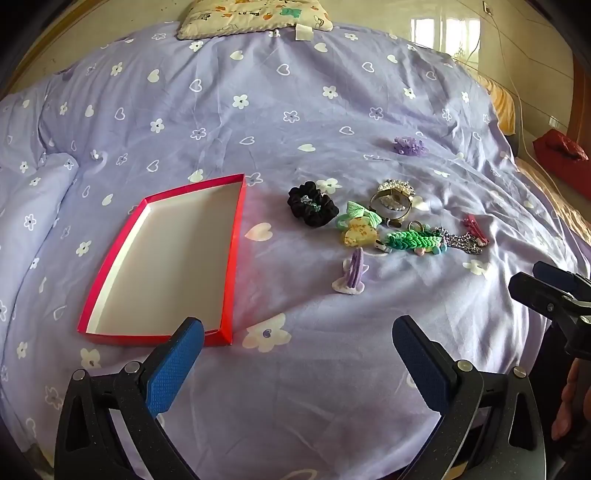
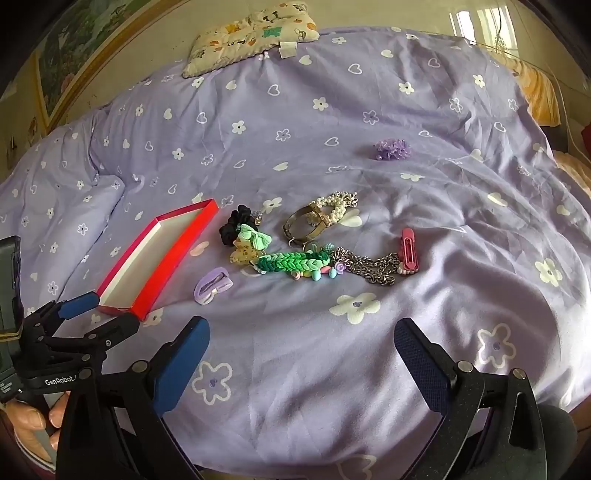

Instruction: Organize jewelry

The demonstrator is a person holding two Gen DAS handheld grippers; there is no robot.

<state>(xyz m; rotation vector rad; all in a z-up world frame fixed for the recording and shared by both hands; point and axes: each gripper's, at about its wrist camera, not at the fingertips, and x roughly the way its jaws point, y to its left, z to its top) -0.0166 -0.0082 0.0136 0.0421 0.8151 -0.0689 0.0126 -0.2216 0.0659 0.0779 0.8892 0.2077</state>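
While both grippers hover spread wide and empty, left gripper [image 1: 297,334] near red box [image 1: 236,254], right gripper [image 2: 301,334] facing jewelry pile [image 2: 310,243].

A lilac flowered quilt [image 1: 258,110] covers the bed, pillow [image 2: 251,33] beyond.
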